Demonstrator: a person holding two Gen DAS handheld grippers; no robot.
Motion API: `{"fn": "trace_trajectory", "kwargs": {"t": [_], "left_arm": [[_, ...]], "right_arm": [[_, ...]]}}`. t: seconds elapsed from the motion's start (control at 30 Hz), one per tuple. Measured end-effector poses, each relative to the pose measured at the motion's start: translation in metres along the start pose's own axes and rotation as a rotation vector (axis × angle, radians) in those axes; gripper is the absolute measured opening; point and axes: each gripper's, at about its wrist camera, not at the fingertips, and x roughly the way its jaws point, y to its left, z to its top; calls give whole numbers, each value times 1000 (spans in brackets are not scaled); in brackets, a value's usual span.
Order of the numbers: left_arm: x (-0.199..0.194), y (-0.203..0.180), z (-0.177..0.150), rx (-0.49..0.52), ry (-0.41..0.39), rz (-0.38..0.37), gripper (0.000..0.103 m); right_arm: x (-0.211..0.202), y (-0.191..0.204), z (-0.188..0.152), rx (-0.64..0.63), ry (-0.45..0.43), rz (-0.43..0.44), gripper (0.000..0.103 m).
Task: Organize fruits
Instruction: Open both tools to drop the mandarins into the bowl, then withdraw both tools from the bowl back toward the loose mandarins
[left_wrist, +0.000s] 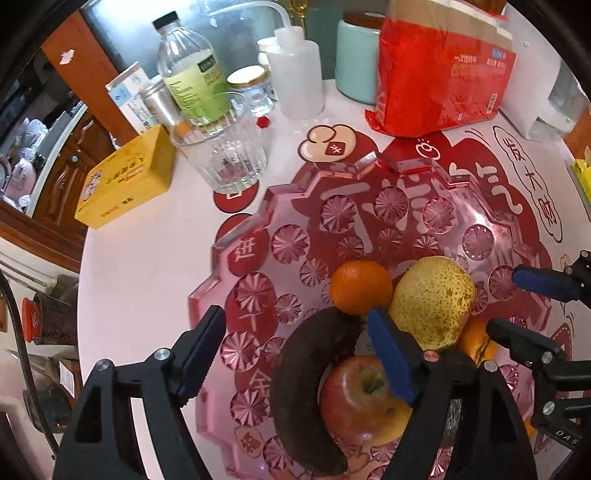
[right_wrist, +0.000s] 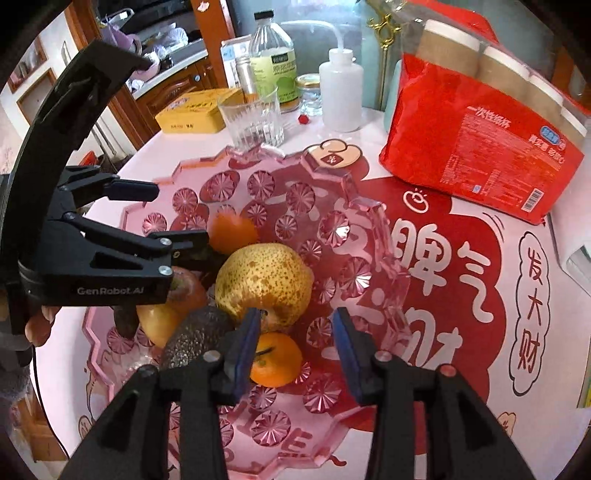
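Fruits lie grouped in the pink cut-glass tray (right_wrist: 369, 236), which rests on the printed tabletop (left_wrist: 147, 280). My left tool (left_wrist: 299, 354) stands open above that group: its two blue pads press on nothing, and the dark banana (left_wrist: 295, 398) and red apple (left_wrist: 360, 402) sit below and between them, apparently free. I judge this pose to be a release over the tray, or a line-up for a fresh pick.

My right tool (right_wrist: 295, 350) has its jaws apart. A small orange (right_wrist: 275, 360) lies close beside its left pad; the right pad hangs over bare tray with a clear gap, so I read it as open, not gripping. Contact at the left pad cannot be confirmed.

Outward from both tools, the spotted pear (left_wrist: 432, 299) occupies the tray centre, with a second orange (left_wrist: 360, 286) touching its far side. The pile leans together in the tray's low middle, which I judge keeps round pieces from rolling.

Limits of view:
- Left tool body covers part of the apple in the right wrist view.
- Near tray rim is cut off by the tool frames.
- Whether the banana bears on the apple cannot be told.

Behind the tray stand a ribbed glass (left_wrist: 221, 155), a yellow box (left_wrist: 125, 184) and a red paper-cup pack (right_wrist: 480, 144), all clear of it.
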Motion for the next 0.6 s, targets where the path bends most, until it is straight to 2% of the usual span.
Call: {"fn": "trace_trajectory", "kwargs": {"t": [0.27, 0.6], "left_arm": [[-25, 4, -13, -20, -11, 14, 79], [-91, 7, -37, -36, -77, 47, 80]], "right_arm": [[-21, 8, -5, -10, -26, -20, 43], [-70, 19, -10, 7, -77, -15, 43]]}}
